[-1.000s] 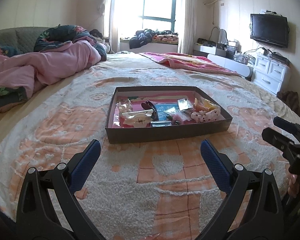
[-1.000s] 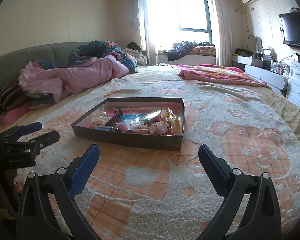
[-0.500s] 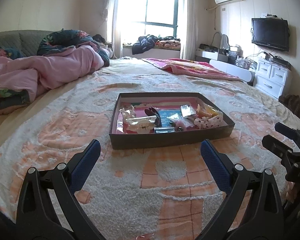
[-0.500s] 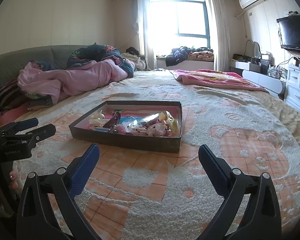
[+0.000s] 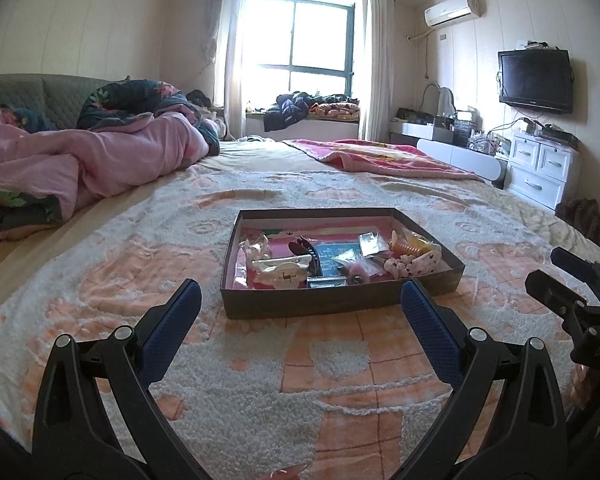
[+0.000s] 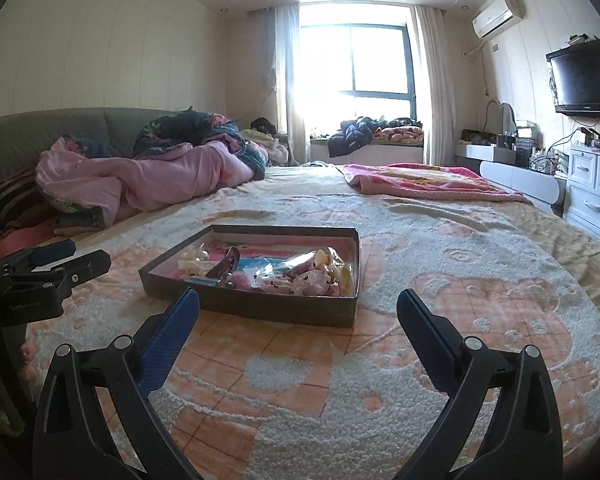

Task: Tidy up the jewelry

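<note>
Presently noted: left tongs point(image 5: 300, 300) spread wide, blue-padded fingers point(image 5: 172, 332) well apart, nothing between them, held low over the blanket point(image 5: 236, 412) on the bed. Right tongs point(image 6: 298, 308) likewise wide and empty, hovering over the same blanket. Right tongs also visible at the right edge of the left wrist view, left tongs at the left edge of the right wrist view; both apart from the box.

Shallow dark box point(image 5: 340, 302) resting flat on the blanket, just ahead of both tongs, untouched by either. Inside, on a pink lining:
- white hair claw clip point(image 5: 282, 270) at front left, lying flat;
- dark curved clip point(image 5: 306, 252) just behind and beside it;
- blue card point(image 5: 334, 254) near the centre;
- small clear packets point(image 5: 369, 243) toward the back right;
- yellow comb-like piece point(image 5: 410, 246) and pale spotted fabric items point(image 5: 414, 264) at the right end, close together;
- small pink fluffy piece point(image 5: 358, 268) near the front wall.
Finer detail of the packet contents too small to tell.

Surroundings: pink quilt point(image 5: 100, 160) heaped at the far left of the bed, pink throw point(image 5: 380, 156) at far right, window point(image 5: 300, 40) behind, wall television point(image 5: 536, 80), white drawers point(image 5: 540, 172) below it.
</note>
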{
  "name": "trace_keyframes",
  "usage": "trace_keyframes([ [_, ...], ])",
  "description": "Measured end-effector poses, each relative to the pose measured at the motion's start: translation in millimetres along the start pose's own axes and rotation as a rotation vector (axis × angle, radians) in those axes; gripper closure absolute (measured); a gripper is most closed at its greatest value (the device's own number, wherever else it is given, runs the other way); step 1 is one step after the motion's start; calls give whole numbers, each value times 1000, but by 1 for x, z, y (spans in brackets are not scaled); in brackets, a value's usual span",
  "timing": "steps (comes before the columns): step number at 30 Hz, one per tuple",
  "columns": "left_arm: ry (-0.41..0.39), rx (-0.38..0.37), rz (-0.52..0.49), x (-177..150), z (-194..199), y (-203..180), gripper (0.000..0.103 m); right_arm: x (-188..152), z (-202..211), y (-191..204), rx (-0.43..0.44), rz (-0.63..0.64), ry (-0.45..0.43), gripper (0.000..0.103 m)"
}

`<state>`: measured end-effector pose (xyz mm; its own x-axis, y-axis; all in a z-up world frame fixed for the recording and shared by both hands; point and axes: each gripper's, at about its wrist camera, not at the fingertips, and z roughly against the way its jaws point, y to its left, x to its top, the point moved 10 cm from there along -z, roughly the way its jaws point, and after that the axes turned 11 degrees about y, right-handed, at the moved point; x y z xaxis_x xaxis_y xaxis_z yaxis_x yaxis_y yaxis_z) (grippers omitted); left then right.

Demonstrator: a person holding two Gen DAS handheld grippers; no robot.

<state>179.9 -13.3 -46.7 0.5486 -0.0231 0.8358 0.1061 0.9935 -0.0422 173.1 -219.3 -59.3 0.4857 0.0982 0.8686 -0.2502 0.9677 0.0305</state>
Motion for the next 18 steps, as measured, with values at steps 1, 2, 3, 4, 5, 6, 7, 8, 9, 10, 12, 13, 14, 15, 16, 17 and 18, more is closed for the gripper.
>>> trace_keyframes([
  [1,0,-1,0,0,0,0,11,1,0,-1,-4,-5,-4,7],
  [2,-1,-1,1,0,0,0,11,1,0,-3,-6,-9,-7,7],
  [3,0,0,1,0,0,0,11,1,0,-4,-7,-13,-8,7],
  [4,-2,0,2,0,0,0,11,1,0,-5,-10,-19,-8,7],
  [5,-4,0,2,1,0,0,11,1,0,-6,-11,-23,-8,7],
  [6,-5,1,3,1,0,1,11,1,-1,-7,-12,-27,-7,7],
  [7,-6,1,3,1,0,1,11,0,-1,-8,-13,-29,-7,7],
  [8,-8,2,3,1,0,2,11,0,-1,-8,-14,-30,-8,7],
  [9,-10,3,3,1,0,2,11,0,-2,-8,-15,-29,-7,7],
  [10,-11,5,2,1,1,2,11,0,-1,-8,-13,-29,-6,7],
  [12,-11,2,3,1,1,2,11,0,-1,-8,-13,-29,-7,7],
  [13,-11,4,2,1,1,2,11,0,-1,-8,-12,-28,-7,7],
  [14,-11,2,3,0,2,2,11,0,-2,-8,-12,-28,-6,7],
  [15,-11,0,3,0,2,2,11,0,-1,-8,-13,-29,-8,7],
  [16,-12,2,3,0,2,2,11,0,-1,-8,-13,-29,-7,7],
  [17,-12,3,3,1,2,2,11,0,-1,-8,-13,-29,-7,7],
  [18,-12,1,3,1,2,2,11,0,-1,-8,-13,-30,-7,7],
])
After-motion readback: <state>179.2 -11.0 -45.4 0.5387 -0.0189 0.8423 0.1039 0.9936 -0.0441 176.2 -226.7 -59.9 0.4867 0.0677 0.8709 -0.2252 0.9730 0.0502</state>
